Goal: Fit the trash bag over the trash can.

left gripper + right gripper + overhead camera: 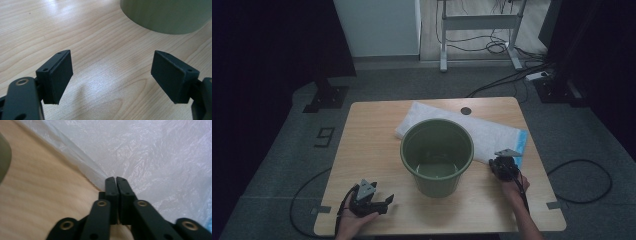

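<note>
- One wooden desk (362, 150) carries everything.
- One white plastic bag (492, 131) lies flat and folded, with a blue end, running from 11 o'clock to 3 o'clock behind the bin.
- One green plastic bin (437, 156) stands upright and empty at the desk's centre, overlapping the bag's near edge.
- Two tools: the right tool (116, 179) sits at 3 o'clock of the bin, jaws pressed together at the bag's near edge; whether film is caught between them I cannot tell. The left tool (382, 204) rests at 7 o'clock of the bin, jaws spread, holding nothing.
- The step looks like lifting the bag to line the bin. Best to pinch one layer at the edge, raise slowly, and bring the left tool in to part the mouth.
</note>
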`<state>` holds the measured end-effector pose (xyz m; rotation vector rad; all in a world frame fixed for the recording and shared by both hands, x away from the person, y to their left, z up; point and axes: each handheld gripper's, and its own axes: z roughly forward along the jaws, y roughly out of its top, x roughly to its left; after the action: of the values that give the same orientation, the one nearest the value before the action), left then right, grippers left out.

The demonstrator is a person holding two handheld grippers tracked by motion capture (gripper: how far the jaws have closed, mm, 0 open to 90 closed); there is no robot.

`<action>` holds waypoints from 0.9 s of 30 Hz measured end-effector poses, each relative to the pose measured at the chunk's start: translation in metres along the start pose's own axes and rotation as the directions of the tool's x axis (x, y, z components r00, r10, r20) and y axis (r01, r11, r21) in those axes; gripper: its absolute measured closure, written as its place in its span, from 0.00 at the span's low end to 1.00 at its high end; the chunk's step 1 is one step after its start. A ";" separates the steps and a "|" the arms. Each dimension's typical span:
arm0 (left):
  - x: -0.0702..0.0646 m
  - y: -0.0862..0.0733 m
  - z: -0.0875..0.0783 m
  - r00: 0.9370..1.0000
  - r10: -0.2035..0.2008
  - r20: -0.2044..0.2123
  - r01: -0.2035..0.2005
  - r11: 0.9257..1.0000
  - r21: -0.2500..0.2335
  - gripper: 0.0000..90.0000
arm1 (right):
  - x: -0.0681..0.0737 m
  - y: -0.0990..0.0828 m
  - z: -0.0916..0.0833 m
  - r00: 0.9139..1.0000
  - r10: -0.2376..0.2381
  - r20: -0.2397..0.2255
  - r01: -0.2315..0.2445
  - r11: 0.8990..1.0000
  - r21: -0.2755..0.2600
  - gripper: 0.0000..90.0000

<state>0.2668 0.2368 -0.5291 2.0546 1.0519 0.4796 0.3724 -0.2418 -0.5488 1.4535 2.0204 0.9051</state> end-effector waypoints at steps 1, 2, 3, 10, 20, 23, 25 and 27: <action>0.000 0.000 0.000 1.000 -0.002 -0.002 0.002 1.000 -0.001 0.20 | -0.003 -0.003 -0.005 1.000 -0.001 -0.004 0.001 1.000 -0.001 0.99; 0.001 0.000 0.000 1.000 0.000 -0.003 0.000 1.000 0.001 0.20 | -0.005 -0.007 -0.010 1.000 -0.003 -0.013 0.003 1.000 -0.006 0.99; 0.001 0.000 -0.001 1.000 0.001 -0.003 -0.001 1.000 0.000 0.20 | -0.007 -0.011 -0.017 1.000 -0.004 -0.022 0.004 1.000 -0.012 0.99; 0.000 0.000 0.000 1.000 0.007 -0.003 -0.007 1.000 0.009 0.20 | -0.018 -0.056 -0.073 0.997 -0.070 -0.008 0.070 0.996 -0.064 0.99; -0.001 -0.001 0.001 1.000 0.011 -0.010 -0.011 1.000 0.027 0.19 | -0.039 -0.093 -0.103 1.000 -0.031 -0.005 0.031 0.997 -0.066 0.94; -0.001 -0.001 0.002 1.000 0.013 -0.007 -0.013 0.999 0.031 0.19 | -0.037 -0.093 -0.103 0.999 -0.034 0.038 0.036 0.997 -0.067 0.74; -0.002 -0.001 0.002 1.000 0.017 -0.003 -0.017 0.999 0.032 0.19 | -0.029 -0.090 -0.106 0.994 -0.056 0.090 0.065 0.992 -0.109 0.57; -0.003 -0.001 0.003 1.000 0.016 0.001 -0.016 0.999 0.034 0.19 | -0.019 -0.082 -0.107 0.993 -0.072 0.088 0.085 0.985 -0.151 0.50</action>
<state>0.2664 0.2337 -0.5313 2.0944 1.0505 0.4723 0.2506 -0.3021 -0.5391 1.2973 1.8892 0.9309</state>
